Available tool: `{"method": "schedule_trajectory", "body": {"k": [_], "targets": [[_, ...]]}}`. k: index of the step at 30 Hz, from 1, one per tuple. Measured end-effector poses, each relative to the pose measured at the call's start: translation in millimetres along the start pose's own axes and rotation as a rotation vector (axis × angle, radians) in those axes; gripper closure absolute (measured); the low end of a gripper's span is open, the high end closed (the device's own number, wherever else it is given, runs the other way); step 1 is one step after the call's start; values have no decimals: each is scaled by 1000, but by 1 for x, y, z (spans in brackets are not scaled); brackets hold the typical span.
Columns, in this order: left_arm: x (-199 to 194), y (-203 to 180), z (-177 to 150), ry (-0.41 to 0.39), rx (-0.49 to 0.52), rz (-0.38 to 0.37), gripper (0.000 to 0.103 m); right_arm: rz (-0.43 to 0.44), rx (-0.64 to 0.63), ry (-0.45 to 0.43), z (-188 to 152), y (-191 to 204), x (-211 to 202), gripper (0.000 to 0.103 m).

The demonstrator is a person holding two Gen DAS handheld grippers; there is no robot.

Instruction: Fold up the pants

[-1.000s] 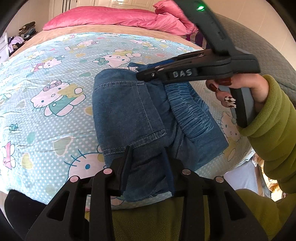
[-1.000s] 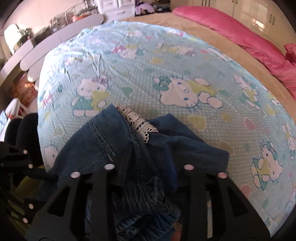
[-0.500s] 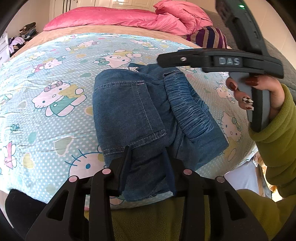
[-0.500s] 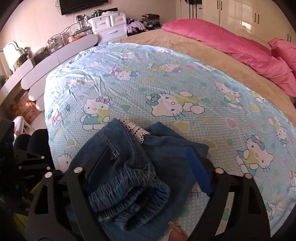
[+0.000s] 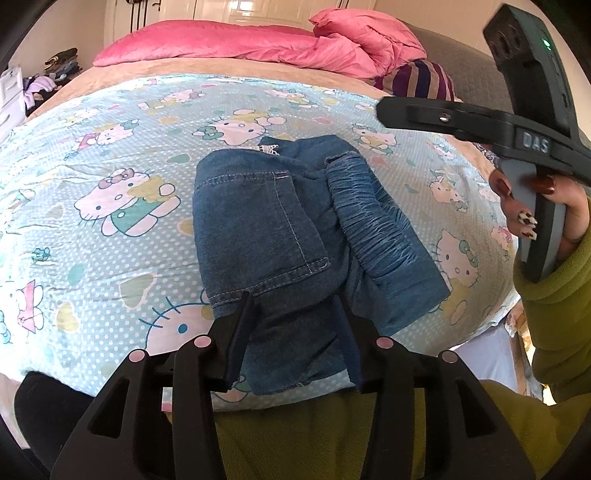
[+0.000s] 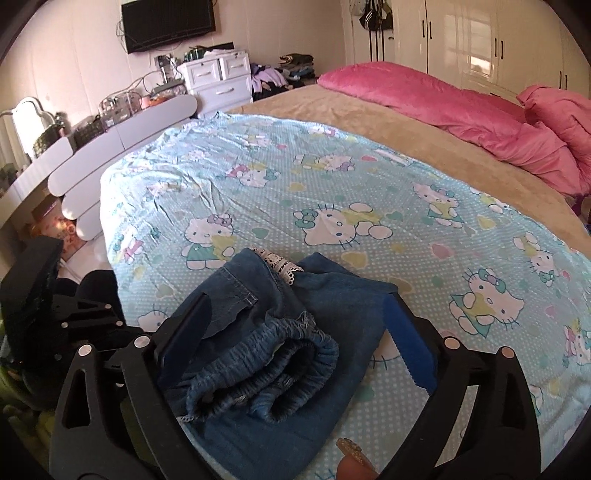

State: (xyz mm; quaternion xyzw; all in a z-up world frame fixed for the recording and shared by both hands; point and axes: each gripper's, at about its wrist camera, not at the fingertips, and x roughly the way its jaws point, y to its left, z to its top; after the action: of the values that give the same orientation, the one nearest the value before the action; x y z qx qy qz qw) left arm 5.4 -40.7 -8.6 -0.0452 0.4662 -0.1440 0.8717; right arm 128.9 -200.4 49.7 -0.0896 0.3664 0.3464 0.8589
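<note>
The blue denim pants (image 5: 295,236) lie folded into a small bundle on the Hello Kitty sheet (image 5: 110,206), elastic waistband on the right side. My left gripper (image 5: 295,314) has its fingers partly apart around the near edge of the bundle, denim between them. My right gripper (image 6: 295,325) is open wide and lifted just above the waistband end of the pants (image 6: 266,354), holding nothing. In the left wrist view the right gripper (image 5: 480,122) hangs at the upper right, clear of the pants.
A pink duvet (image 5: 258,44) and a striped item (image 5: 417,81) lie at the far end of the bed. A white footboard (image 6: 110,162), a drawer unit (image 6: 218,77) and a wall TV (image 6: 166,18) stand beyond the bed's left edge.
My right gripper let go of the pants, opened wide and lifted up and away to the right. My left gripper stayed at the near edge of the bundle.
</note>
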Motion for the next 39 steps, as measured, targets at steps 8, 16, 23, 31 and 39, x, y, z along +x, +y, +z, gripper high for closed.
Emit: {"method": "schedule_trajectory", "body": {"k": [8, 16, 23, 31, 39], "targets": [[-13, -8, 1, -33, 8, -8, 48, -34, -6, -52, -5, 3, -28, 13], [-25, -13, 5, -67, 15, 12, 33, -49, 10, -97, -9, 2, -46, 10], [-34, -12, 8, -93, 10, 45, 31, -81, 22, -120, -12, -2, -55, 9], [-46, 0, 18, -141, -28, 85, 8, -119, 10, -128, -14, -1, -60, 9], [-49, 19, 33, -168, -95, 111, 8, -129, 10, -96, -21, -2, -52, 9]]}}
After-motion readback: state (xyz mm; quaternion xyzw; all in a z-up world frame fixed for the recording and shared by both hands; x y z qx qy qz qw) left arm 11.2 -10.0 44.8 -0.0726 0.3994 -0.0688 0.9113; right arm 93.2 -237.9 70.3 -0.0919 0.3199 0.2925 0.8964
